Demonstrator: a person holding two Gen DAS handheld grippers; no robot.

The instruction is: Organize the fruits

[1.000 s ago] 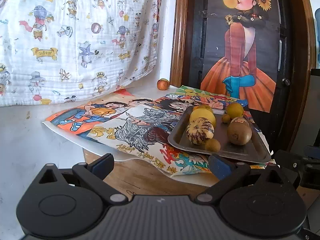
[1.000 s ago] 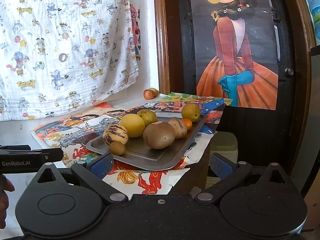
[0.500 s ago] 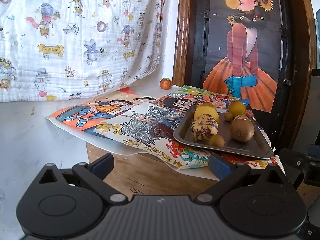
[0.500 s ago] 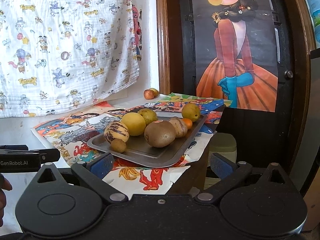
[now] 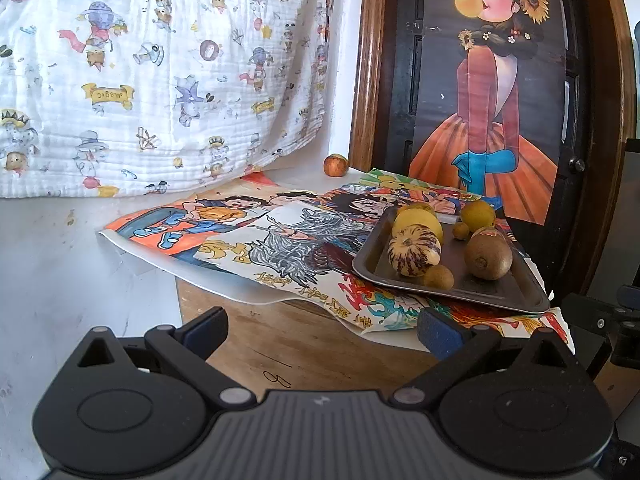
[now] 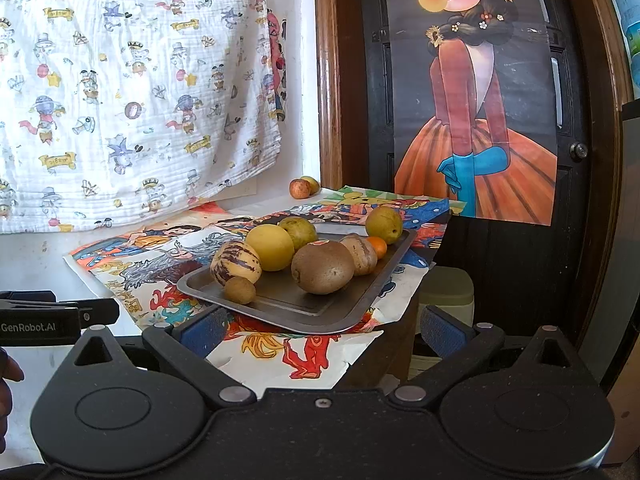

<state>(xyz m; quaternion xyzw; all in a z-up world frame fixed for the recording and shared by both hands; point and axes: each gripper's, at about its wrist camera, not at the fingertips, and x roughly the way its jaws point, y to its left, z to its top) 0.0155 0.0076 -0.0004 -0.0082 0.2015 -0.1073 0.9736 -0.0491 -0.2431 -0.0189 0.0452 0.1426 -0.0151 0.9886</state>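
Dark grey metal, a shallow rectangular tray (image 6: 320, 316) sits on colourful cartoon posters (image 5: 280, 248) that cover a small wooden table (image 5: 280, 344). On the tray lie several fruits close together: a cream melon with purple stripes (image 6: 235, 262), a round yellow fruit (image 6: 270, 247) touching it from behind, a big brown kiwi (image 6: 322, 267) in the middle, and a small brown round fruit (image 6: 239, 290) at the front edge. A yellow-green fruit (image 6: 384, 224) stands at the far corner, with a small orange one (image 6: 377, 246) beside it. Two small reddish fruits (image 6: 300, 188) rest apart from the tray, on the table near the wall.

Both tools hang in front of the table and touch nothing. On the left gripper (image 5: 322, 326) the jaws stand wide apart and hold nothing. On the right gripper (image 6: 322, 326) they are also spread wide and empty, just before the tray's near corner. A white cloth with cartoon prints (image 5: 152, 72) hangs behind, and a poster of a girl in an orange dress (image 6: 476, 120) covers the dark door.
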